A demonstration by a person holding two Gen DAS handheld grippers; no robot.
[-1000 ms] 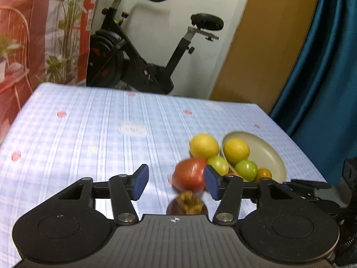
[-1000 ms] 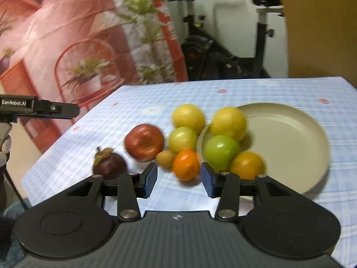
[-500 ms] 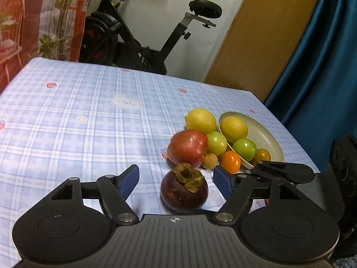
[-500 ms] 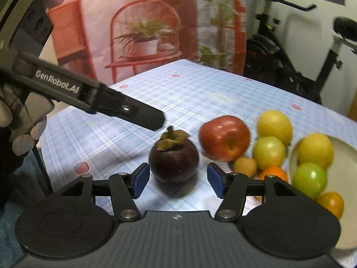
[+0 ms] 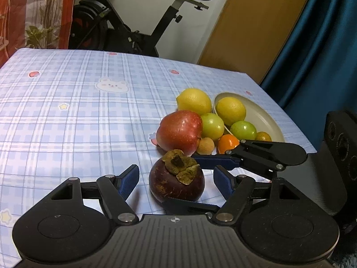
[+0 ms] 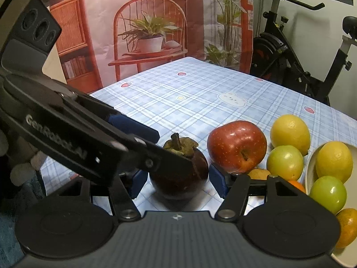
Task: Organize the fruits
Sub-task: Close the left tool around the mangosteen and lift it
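A dark purple mangosteen (image 5: 176,179) stands on the checked tablecloth, between the open fingers of my left gripper (image 5: 176,179). My right gripper (image 6: 178,181) is open around the same mangosteen (image 6: 180,174) from the other side. A red apple (image 5: 179,131) lies just behind it, also in the right wrist view (image 6: 237,146). Past the apple lie a lemon (image 5: 194,101), a green fruit (image 5: 212,126), a small tan fruit (image 5: 204,146) and an orange (image 5: 227,143). A cream plate (image 5: 261,116) holds a lemon (image 5: 231,111), a green fruit (image 5: 243,129) and an orange (image 5: 263,136).
The blue checked tablecloth (image 5: 67,102) stretches left and back of the fruit. An exercise bike (image 5: 133,26) stands behind the table, a blue curtain (image 5: 312,44) at right. The table's near edge runs right of the plate.
Both grippers have closed in on the mangosteen from opposite sides; the right gripper swung left from the orange to it. The fruit has not moved.
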